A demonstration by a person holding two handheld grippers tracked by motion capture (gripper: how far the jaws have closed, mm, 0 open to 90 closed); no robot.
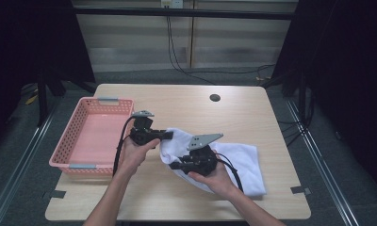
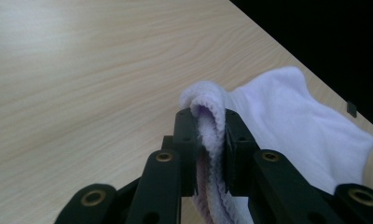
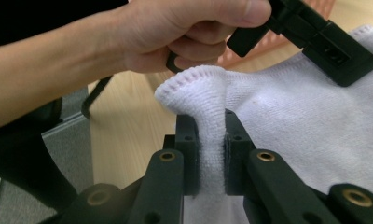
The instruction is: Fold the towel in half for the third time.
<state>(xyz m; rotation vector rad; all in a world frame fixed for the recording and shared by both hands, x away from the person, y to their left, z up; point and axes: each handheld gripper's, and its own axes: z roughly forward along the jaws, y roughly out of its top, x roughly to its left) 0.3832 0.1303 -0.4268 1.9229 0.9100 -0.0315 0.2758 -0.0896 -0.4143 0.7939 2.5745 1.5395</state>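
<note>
From the high view, a white towel (image 1: 233, 162) lies on the tabletop (image 1: 186, 108), its long axis running from near the pink basket (image 1: 90, 136) out toward the right edge. The left hand-held gripper (image 1: 170, 135) meets the towel's far-left corner, and the right hand-held gripper (image 1: 173, 165) meets its near-left corner, so both hold the same short edge and the bulk of the cloth trails away to their right. The basket sits just left of the left hand, the nearer one to it.

In the left gripper view, the left hand-held gripper (image 2: 209, 130) has its jaws clamped on a fold of the towel (image 2: 292, 116), which spreads flat ahead and to the right.

In the right gripper view, the right hand-held gripper (image 3: 208, 135) pinches a raised corner of the towel (image 3: 292, 116) between closed jaws; the other hand (image 3: 175, 32) holds its gripper just beyond, along the same hem.
</note>
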